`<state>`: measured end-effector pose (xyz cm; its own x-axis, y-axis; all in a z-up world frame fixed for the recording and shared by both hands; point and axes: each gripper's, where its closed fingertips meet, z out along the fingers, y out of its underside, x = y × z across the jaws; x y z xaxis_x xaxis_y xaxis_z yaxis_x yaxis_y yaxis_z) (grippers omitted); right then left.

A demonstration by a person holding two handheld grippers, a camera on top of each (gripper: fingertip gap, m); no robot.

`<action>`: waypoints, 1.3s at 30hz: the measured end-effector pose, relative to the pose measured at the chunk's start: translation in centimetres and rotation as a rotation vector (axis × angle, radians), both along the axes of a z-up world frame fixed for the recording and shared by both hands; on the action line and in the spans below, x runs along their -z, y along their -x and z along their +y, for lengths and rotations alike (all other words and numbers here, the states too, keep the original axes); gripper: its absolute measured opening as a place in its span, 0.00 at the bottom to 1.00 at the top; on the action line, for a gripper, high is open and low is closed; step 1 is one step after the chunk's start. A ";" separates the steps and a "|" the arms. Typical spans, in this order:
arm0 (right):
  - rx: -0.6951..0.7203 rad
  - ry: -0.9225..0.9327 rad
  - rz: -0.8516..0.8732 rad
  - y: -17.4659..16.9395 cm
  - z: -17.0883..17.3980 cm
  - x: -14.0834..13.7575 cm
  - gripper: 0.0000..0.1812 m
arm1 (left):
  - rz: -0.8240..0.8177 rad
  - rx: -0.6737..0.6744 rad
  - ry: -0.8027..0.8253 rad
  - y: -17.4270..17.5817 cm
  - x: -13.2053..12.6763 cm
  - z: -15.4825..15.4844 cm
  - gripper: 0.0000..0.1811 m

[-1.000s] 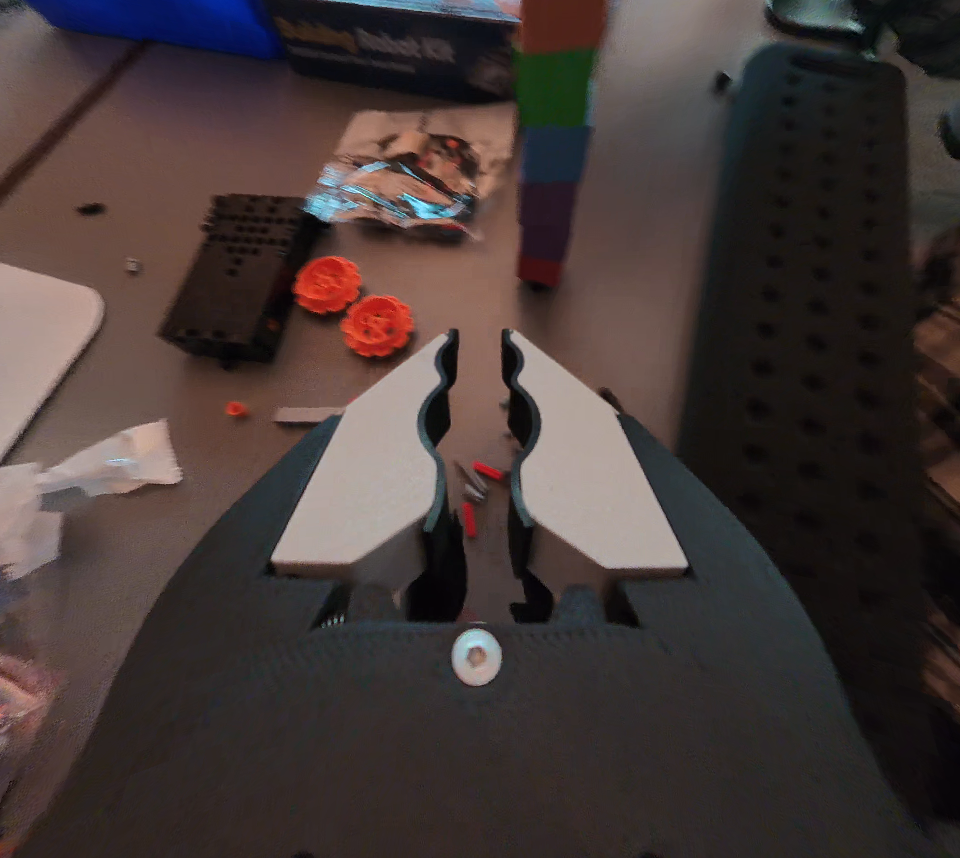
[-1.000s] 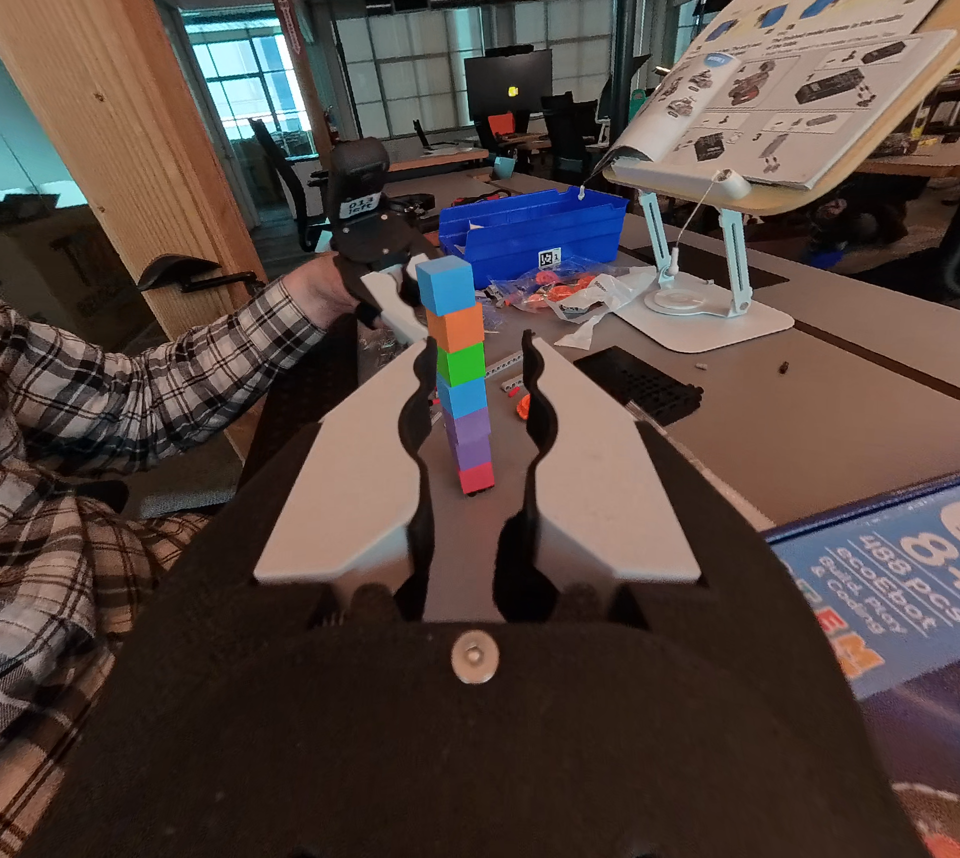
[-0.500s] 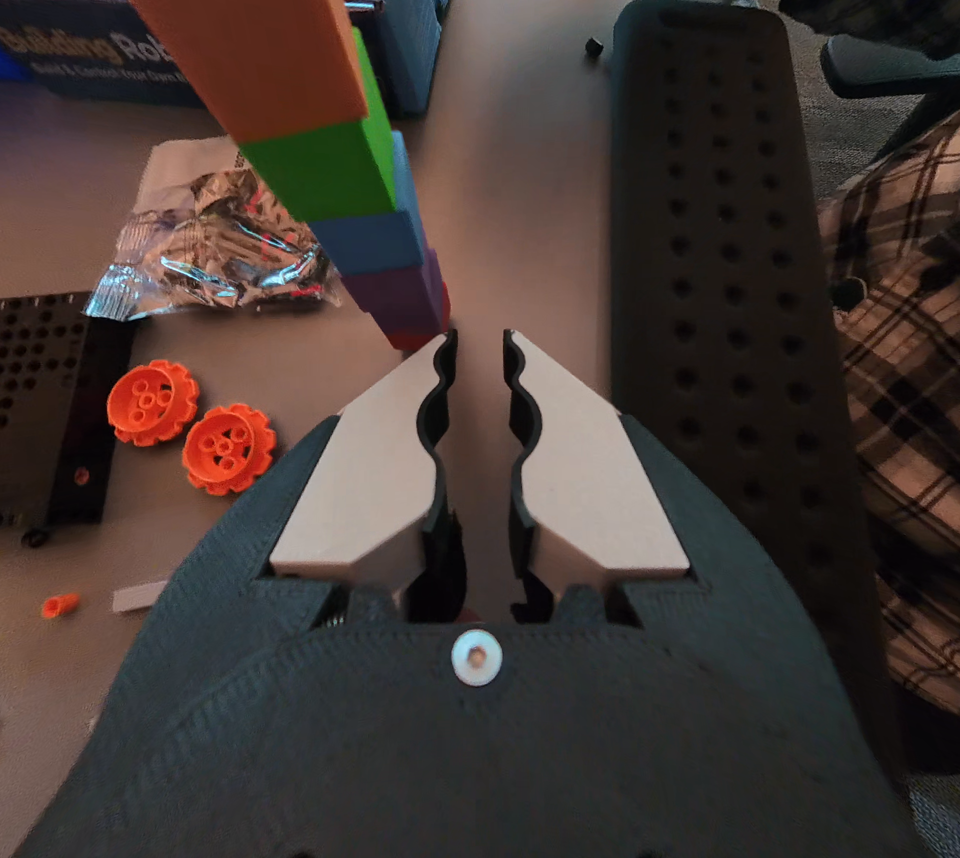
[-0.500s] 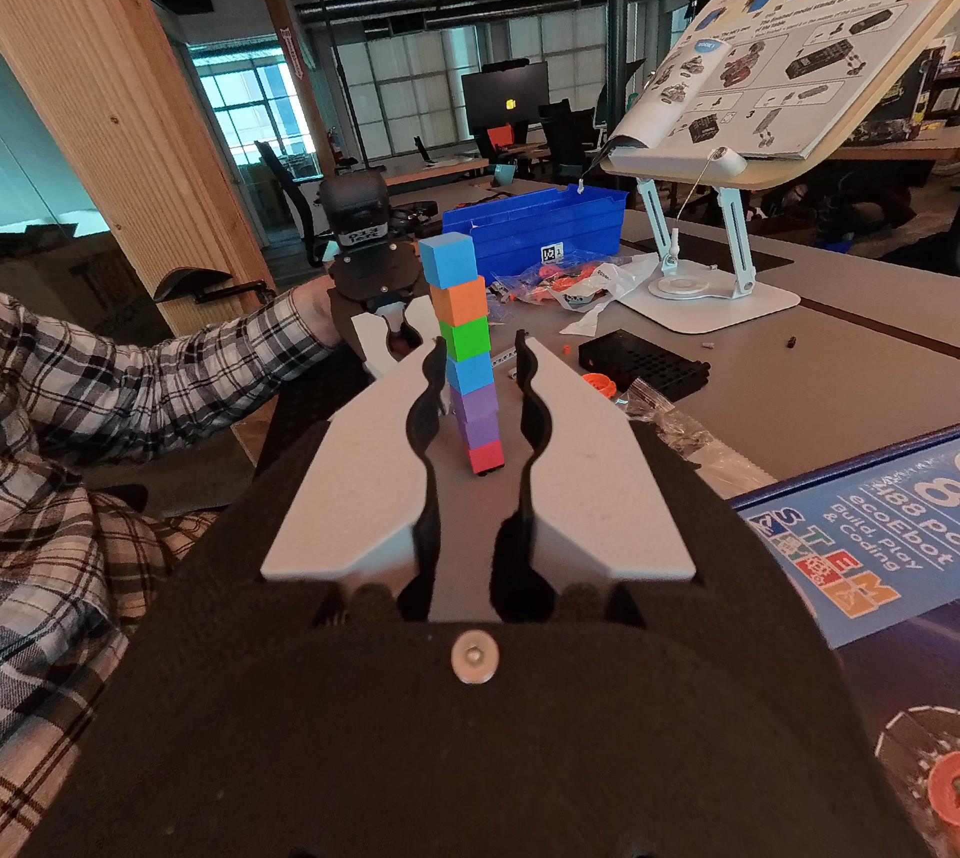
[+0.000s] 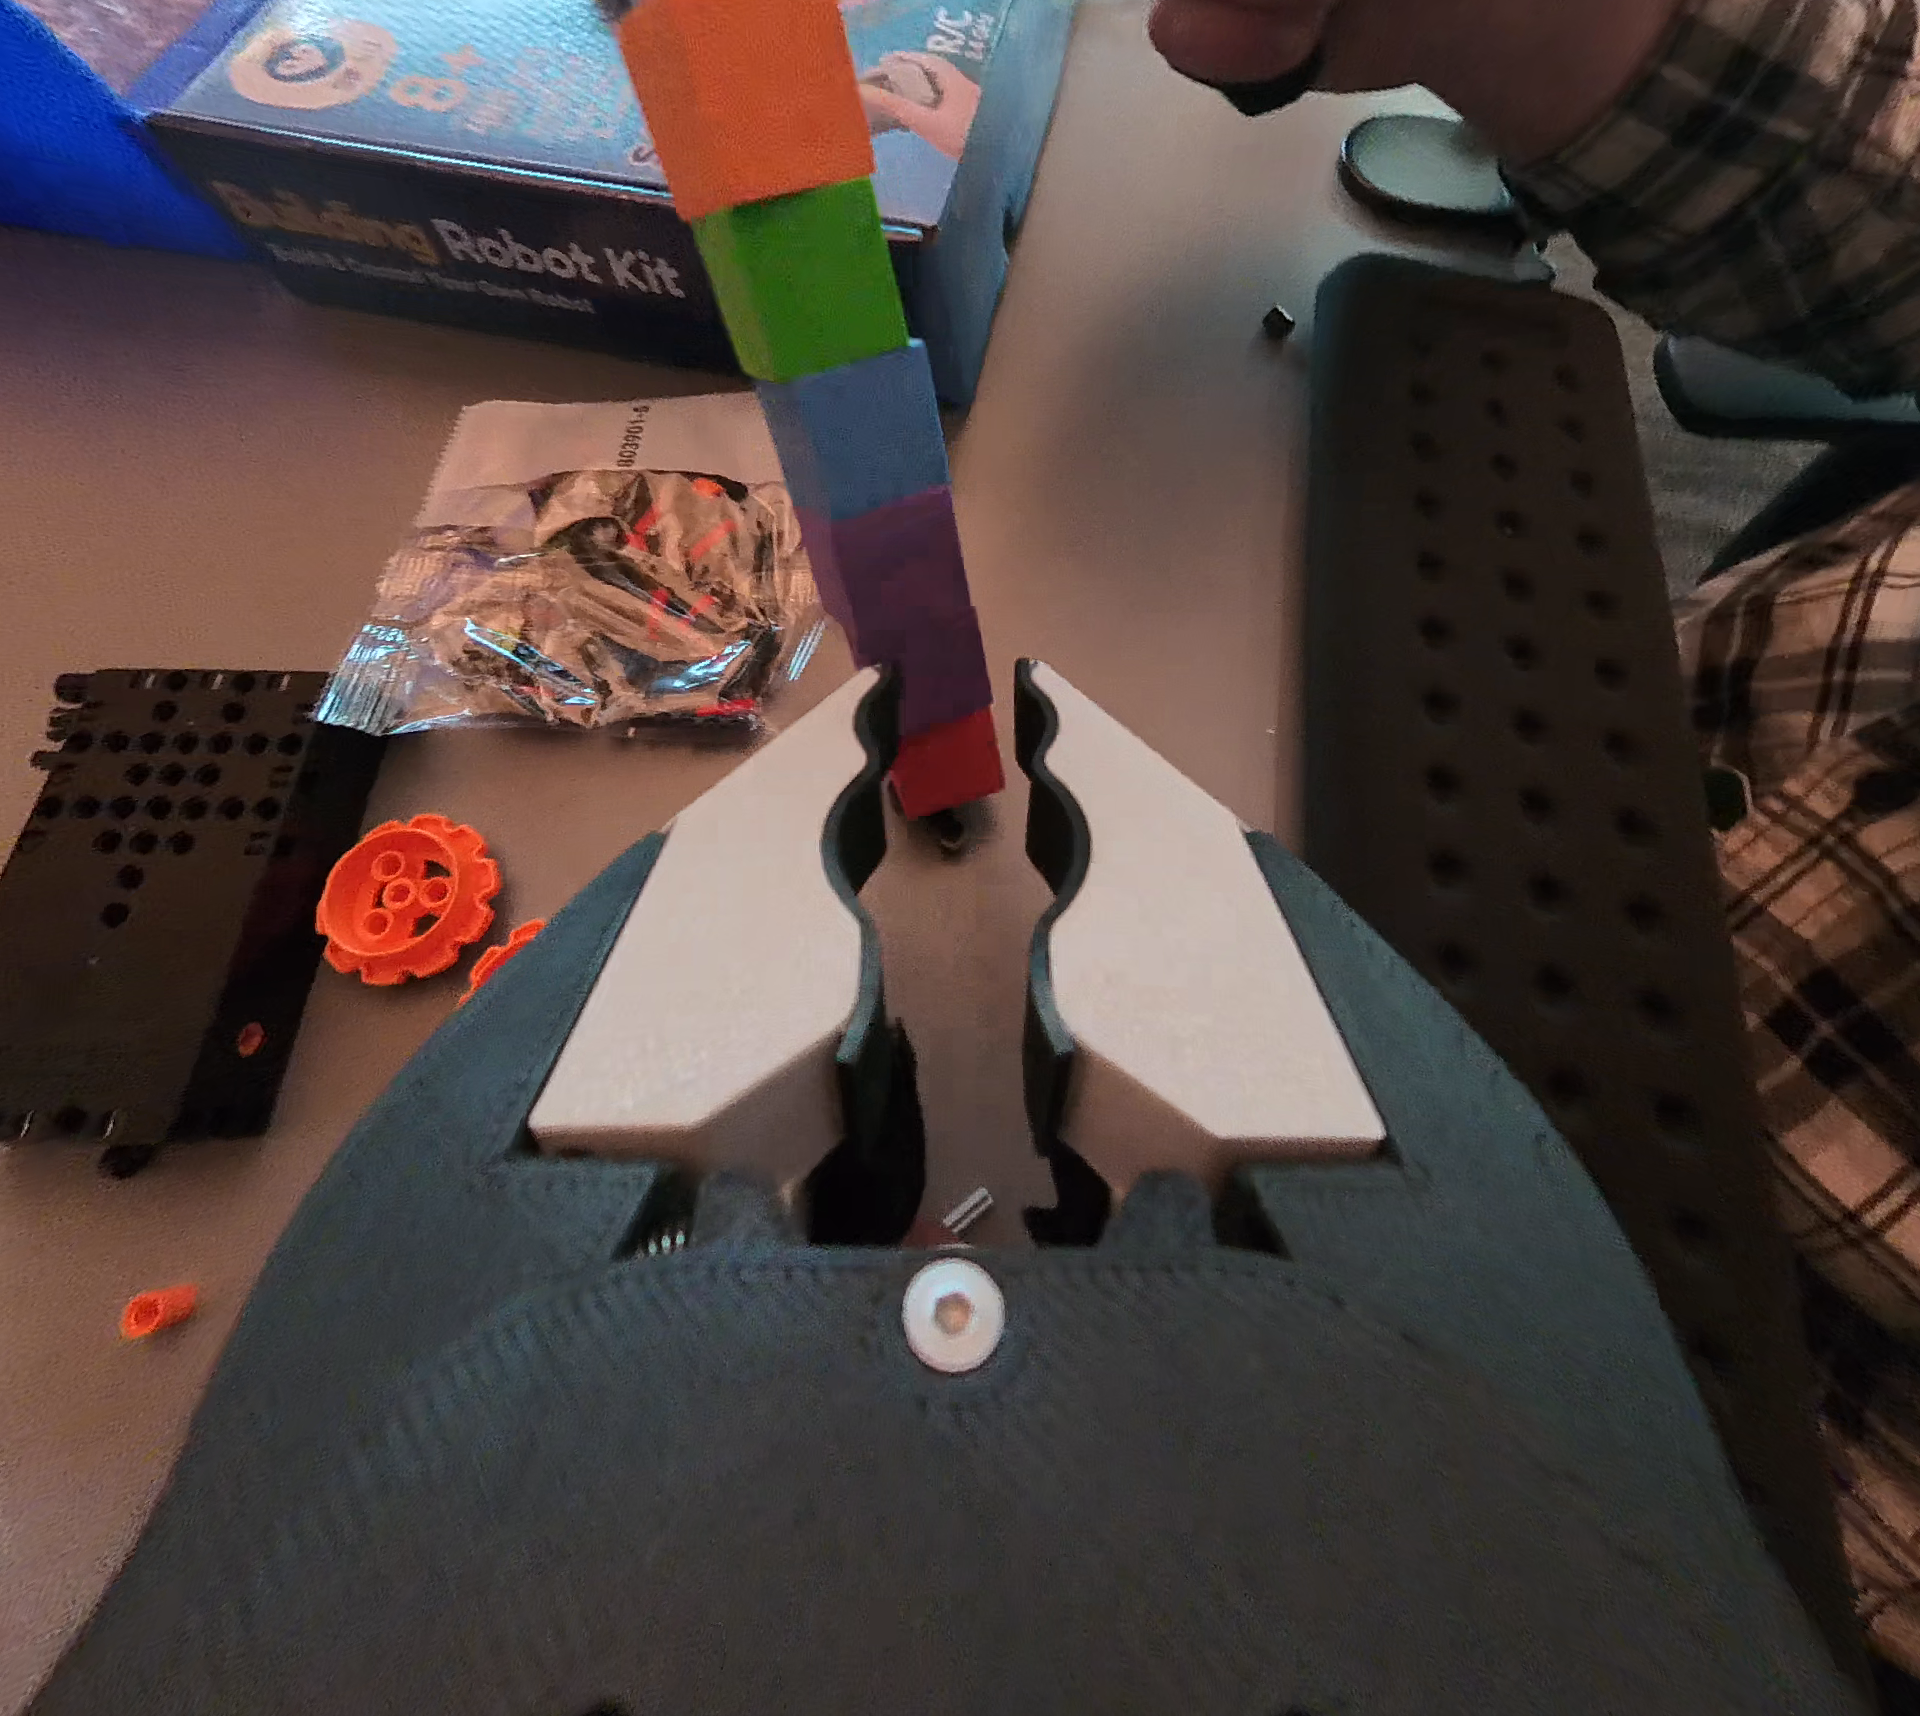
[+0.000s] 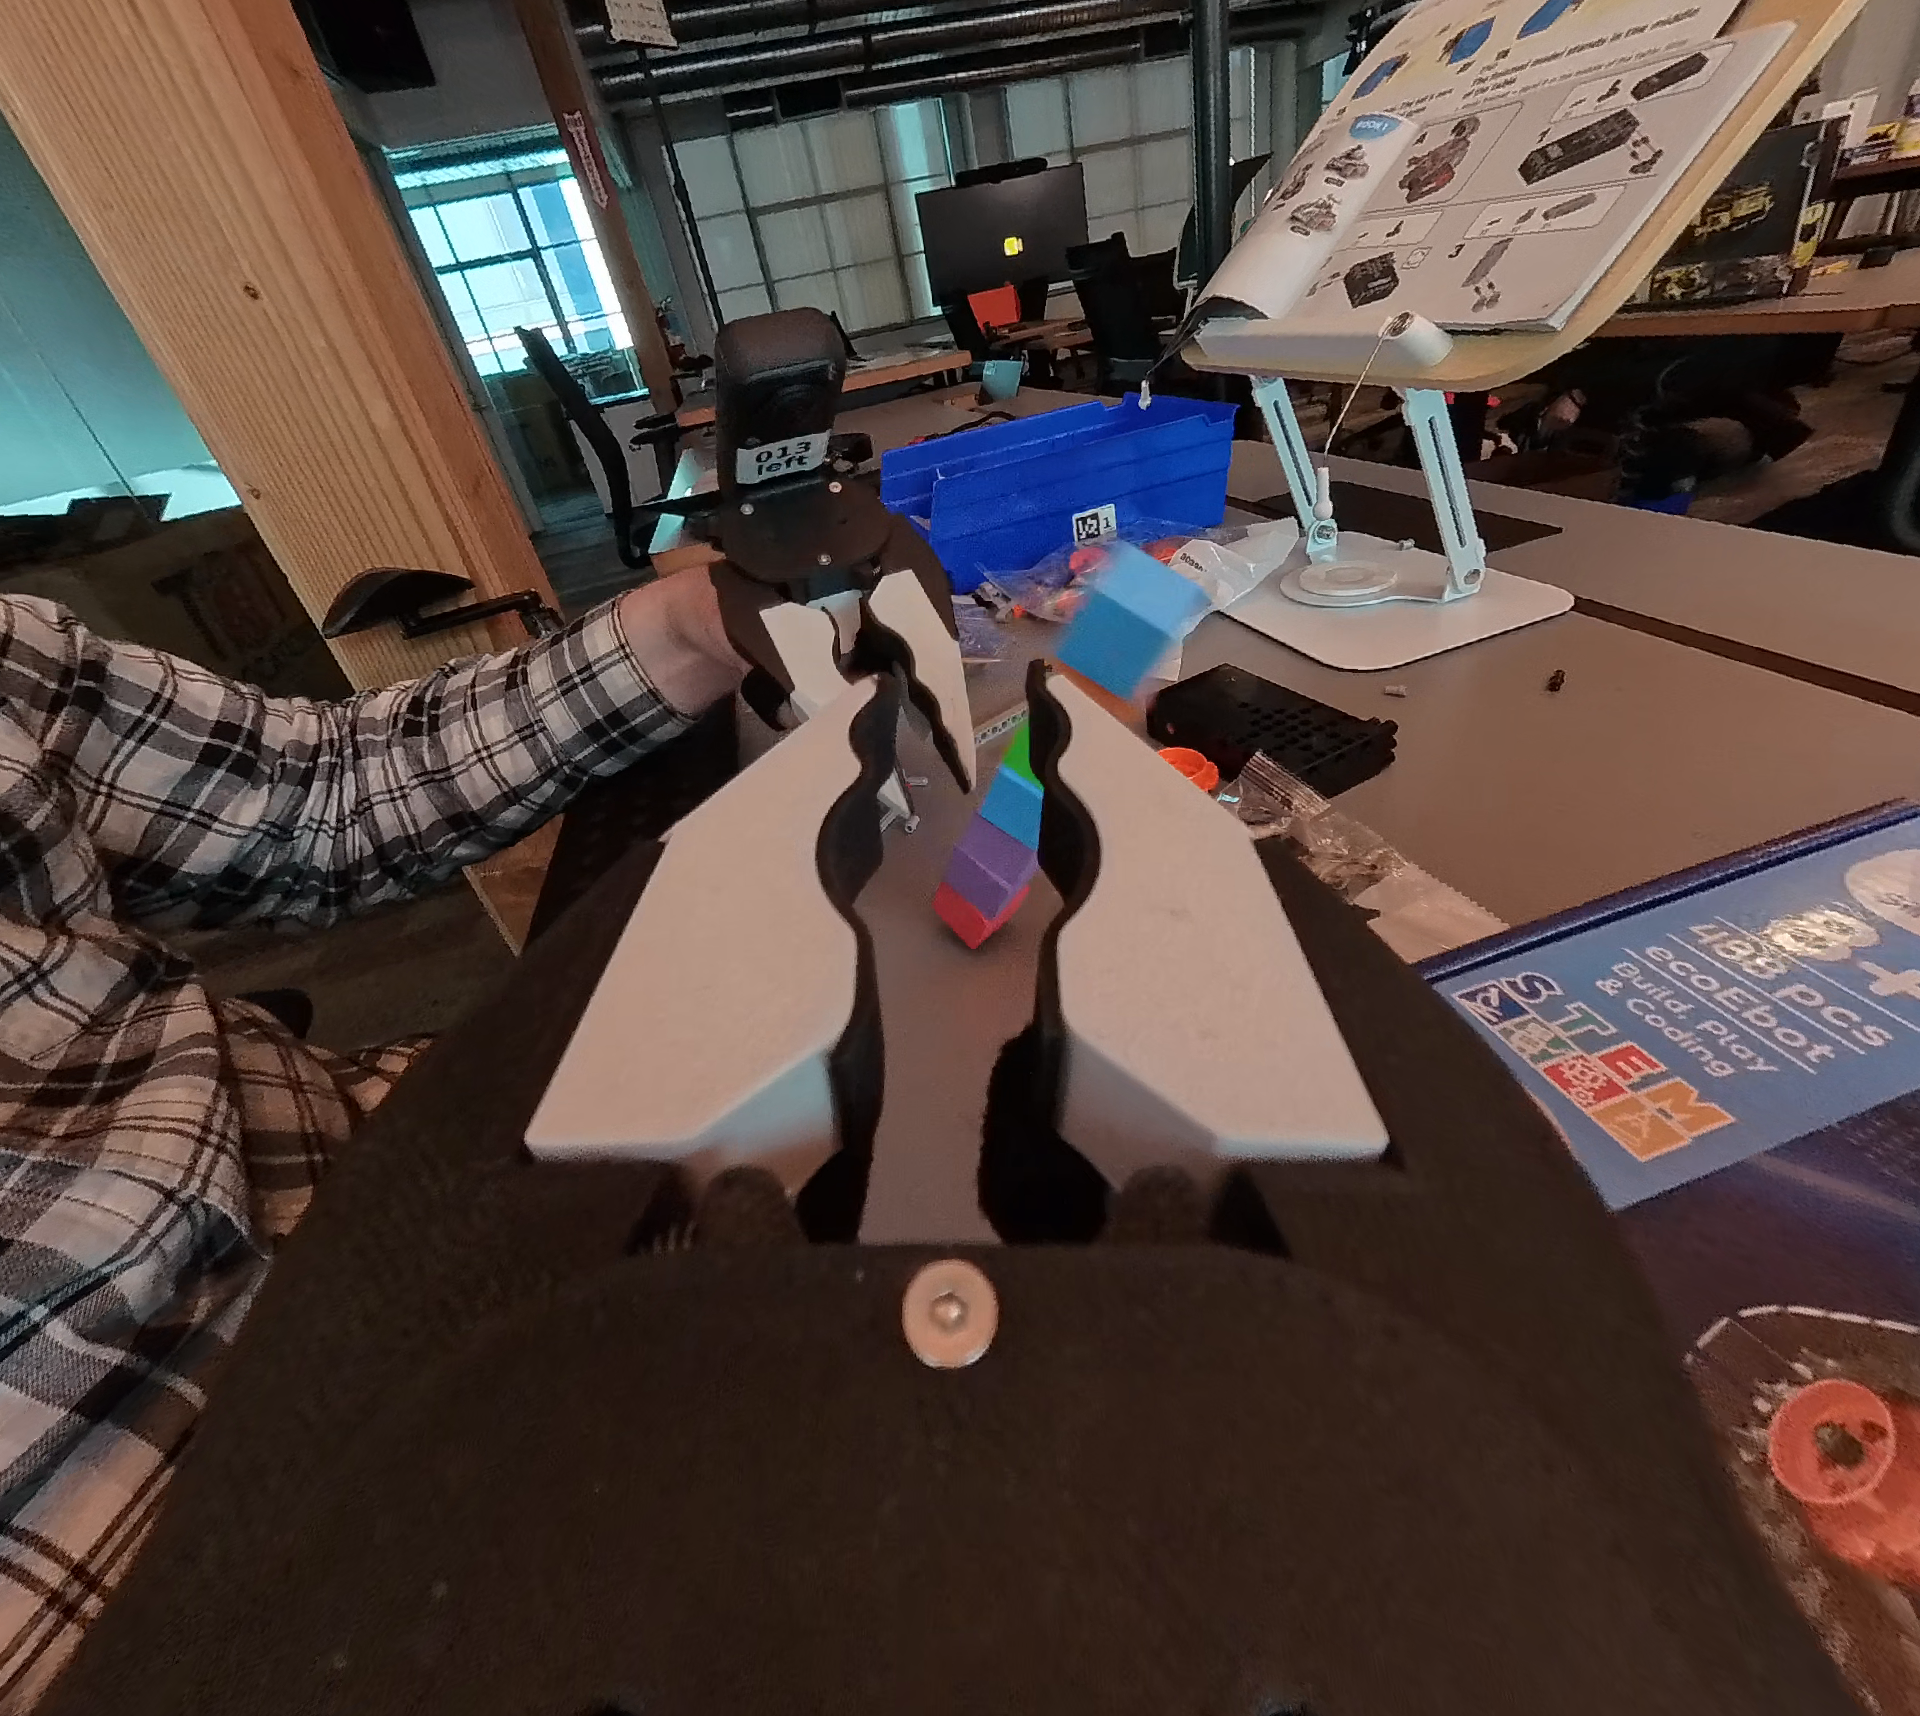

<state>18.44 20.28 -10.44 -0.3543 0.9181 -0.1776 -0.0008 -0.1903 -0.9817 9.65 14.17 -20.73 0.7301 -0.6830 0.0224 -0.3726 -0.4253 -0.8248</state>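
The left tongs (image 5: pixel 948 710) stand slightly open over the table (image 5: pixel 1132 440), their tips on either side of the red bottom cube of a block tower (image 5: pixel 831 440), gripping nothing. The tower leans, with orange, green, blue and purple cubes above the red. In the right wrist view the tower (image 6: pixel 992 845) tilts to the right and its blue top cube (image 6: pixel 1127 632) is blurred and apart from the rest. The right tongs (image 6: pixel 956 721) are also slightly open and empty, with the tower just beyond their tips. Beside it lie a foil bag (image 5: pixel 592 606), orange gears (image 5: pixel 405 897), a black perforated plate (image 5: pixel 135 897) and a kit box (image 5: pixel 499 108)
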 end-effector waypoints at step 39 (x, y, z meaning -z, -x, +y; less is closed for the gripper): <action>-0.136 -0.530 -0.621 6.6 -5.6 10.5 0.23 | 0.323 -0.137 0.185 5.4 6.8 -4.4 0.08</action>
